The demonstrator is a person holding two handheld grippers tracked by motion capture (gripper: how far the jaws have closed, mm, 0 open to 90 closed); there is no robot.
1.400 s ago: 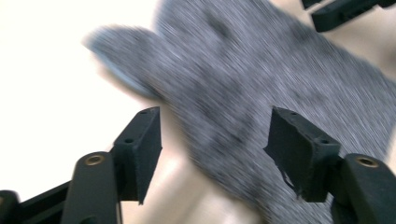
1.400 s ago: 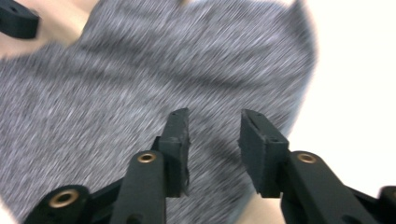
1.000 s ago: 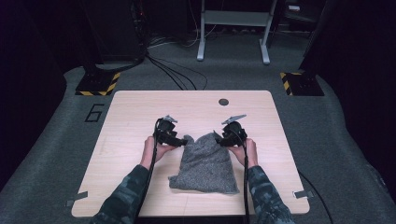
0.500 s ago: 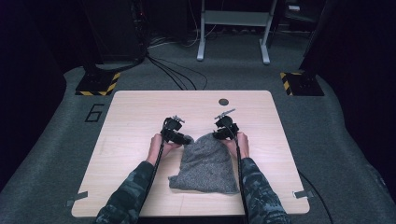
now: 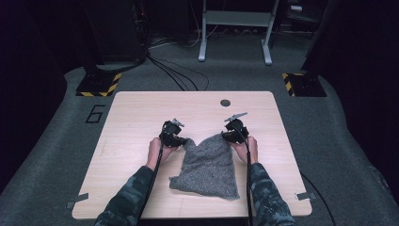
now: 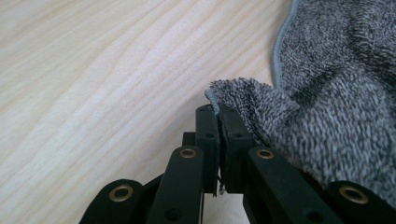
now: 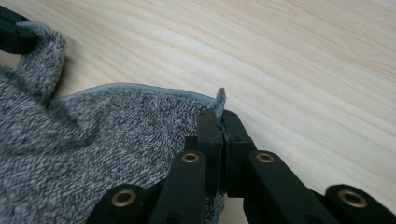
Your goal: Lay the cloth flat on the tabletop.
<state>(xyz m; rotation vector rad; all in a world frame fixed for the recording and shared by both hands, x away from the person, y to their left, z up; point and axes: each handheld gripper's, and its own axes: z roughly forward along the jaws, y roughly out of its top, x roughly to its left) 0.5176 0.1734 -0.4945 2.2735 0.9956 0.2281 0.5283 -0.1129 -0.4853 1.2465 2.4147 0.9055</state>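
A grey speckled towel [image 5: 208, 165] lies on the wooden table [image 5: 136, 117], its far edge lifted at both corners. My left gripper [image 5: 183, 139] is shut on the towel's far left corner [image 6: 229, 93]; the cloth [image 6: 336, 93] drapes off to the right of its jaws [image 6: 218, 112]. My right gripper [image 5: 227, 135] is shut on the far right corner, where a small tip of towel [image 7: 220, 100] pokes out above the closed jaws. The rest of the towel [image 7: 70, 149] spreads to the left in the right gripper view, and the other gripper's black jaw [image 7: 16, 32] shows at the top left.
A small dark round disc [image 5: 225, 102] sits near the table's far edge. Bare wood lies on all sides of the towel. Beyond the table are floor cables [image 5: 174, 75], a metal stand [image 5: 235, 33] and yellow-black striped bases [image 5: 99, 84].
Both grippers have moved toward the far edge of the table, pulling the towel's far corners along; the towel is stretched longer and narrower at the far end.
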